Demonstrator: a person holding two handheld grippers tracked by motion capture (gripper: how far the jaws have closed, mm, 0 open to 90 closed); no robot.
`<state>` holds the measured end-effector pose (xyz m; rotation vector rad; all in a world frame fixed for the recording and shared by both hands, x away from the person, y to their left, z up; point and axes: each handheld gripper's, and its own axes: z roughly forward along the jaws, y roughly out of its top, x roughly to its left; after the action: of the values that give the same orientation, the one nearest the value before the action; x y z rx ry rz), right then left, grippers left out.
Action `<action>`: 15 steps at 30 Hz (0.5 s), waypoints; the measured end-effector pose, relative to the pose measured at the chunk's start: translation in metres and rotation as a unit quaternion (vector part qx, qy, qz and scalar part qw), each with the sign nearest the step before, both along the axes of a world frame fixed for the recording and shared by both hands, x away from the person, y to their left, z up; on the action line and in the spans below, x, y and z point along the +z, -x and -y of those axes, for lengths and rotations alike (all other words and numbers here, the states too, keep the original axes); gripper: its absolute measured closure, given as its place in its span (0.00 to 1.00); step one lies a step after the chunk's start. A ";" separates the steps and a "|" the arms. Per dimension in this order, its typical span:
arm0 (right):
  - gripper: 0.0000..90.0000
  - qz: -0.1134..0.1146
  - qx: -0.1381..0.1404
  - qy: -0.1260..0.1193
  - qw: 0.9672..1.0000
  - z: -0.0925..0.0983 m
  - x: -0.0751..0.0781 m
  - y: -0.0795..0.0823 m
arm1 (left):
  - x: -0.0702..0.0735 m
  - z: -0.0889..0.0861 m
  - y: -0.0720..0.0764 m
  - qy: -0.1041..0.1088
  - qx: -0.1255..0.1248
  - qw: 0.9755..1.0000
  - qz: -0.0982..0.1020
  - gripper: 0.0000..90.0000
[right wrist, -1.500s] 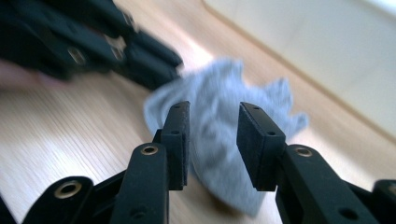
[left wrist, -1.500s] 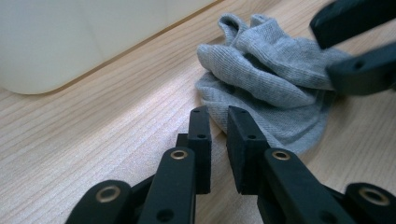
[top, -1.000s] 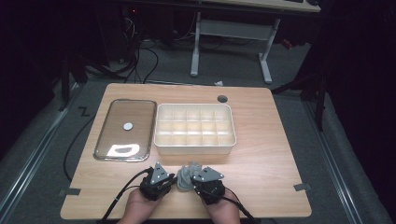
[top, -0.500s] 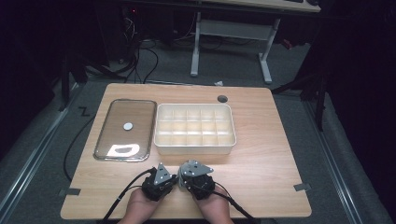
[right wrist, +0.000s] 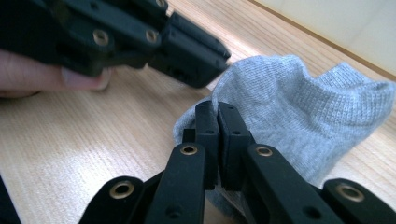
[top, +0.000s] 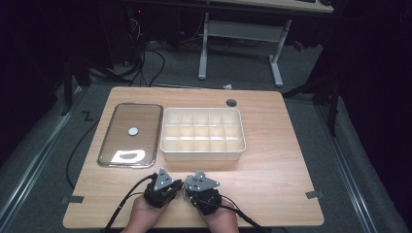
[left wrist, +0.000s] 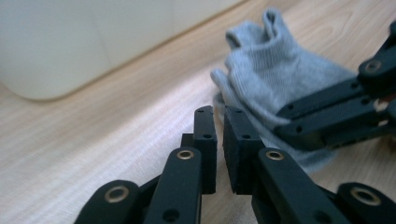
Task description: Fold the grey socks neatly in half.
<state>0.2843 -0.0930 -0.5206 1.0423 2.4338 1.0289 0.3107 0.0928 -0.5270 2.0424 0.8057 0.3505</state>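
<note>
Two hand-held grippers meet at the near edge of a wooden table (top: 272, 160), at about 6 o'clock in the high view, over a small grey sock (right wrist: 299, 107) that lies crumpled on the wood between them. The right gripper (right wrist: 218, 109) is clenched, its jaws pressed together on a fold at the sock's near edge. The left gripper (left wrist: 218, 116) has just been closing; its jaws stand almost together with a thin gap, and whether they catch any cloth cannot be told, since the sock lies just behind them toward 1 o'clock in the left gripper view. In that view the right gripper's black jaws come in from 3 o'clock and lie over the sock.

In the high view the left gripper (top: 163, 187) and right gripper (top: 201, 187) sit side by side, nearly touching, with the person's hands behind them. Beyond, at 12 o'clock from the grippers, stands a cream compartment tray (top: 203, 154); at 10 o'clock lies a shiny metal lid (top: 130, 138) with a round knob.
</note>
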 end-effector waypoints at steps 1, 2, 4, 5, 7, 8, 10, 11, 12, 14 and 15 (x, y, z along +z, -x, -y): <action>0.99 -0.003 0.003 -0.005 1.000 0.000 0.000 0.000 | 0.005 -0.002 0.001 0.013 0.000 1.000 0.005 0.94; 0.99 -0.005 0.006 -0.008 1.000 0.000 -0.001 0.000 | 0.005 -0.002 0.001 0.013 0.000 1.000 0.005 0.95; 0.99 -0.004 0.014 -0.010 1.000 -0.002 -0.001 0.002 | 0.018 -0.004 0.009 0.043 -0.012 0.999 0.029 0.96; 0.99 -0.003 0.016 -0.008 1.000 -0.002 -0.001 0.003 | 0.018 -0.004 0.009 0.043 -0.012 0.999 0.029 0.96; 0.99 -0.004 0.019 -0.011 1.000 -0.003 -0.001 0.003 | 0.021 0.001 0.013 0.042 -0.028 0.998 0.034 0.96; 0.99 -0.004 0.018 -0.011 1.000 -0.004 -0.001 0.004 | 0.019 0.004 0.014 0.036 -0.036 0.998 0.033 0.96; 0.99 -0.003 0.019 -0.010 1.000 -0.004 -0.001 0.005 | 0.012 0.006 0.009 0.022 -0.036 0.999 0.021 0.96; 0.99 -0.003 0.019 -0.010 1.000 -0.004 -0.001 0.005 | 0.012 0.006 0.009 0.022 -0.036 0.999 0.021 0.97; 0.99 -0.001 0.021 -0.010 1.000 -0.005 -0.002 0.007 | 0.006 0.005 0.004 0.020 -0.031 0.999 0.009 0.97; 0.98 0.000 0.023 -0.011 1.000 -0.006 -0.002 0.008 | 0.001 0.003 0.000 0.014 -0.023 1.000 0.003 0.97; 0.98 0.002 0.025 -0.012 1.000 -0.007 -0.002 0.009 | -0.001 0.002 -0.001 0.016 -0.022 1.000 0.001 0.97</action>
<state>0.2757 -0.0865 -0.5227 0.9909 2.4608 1.0787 0.3121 0.0904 -0.5276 2.0272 0.7594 0.3132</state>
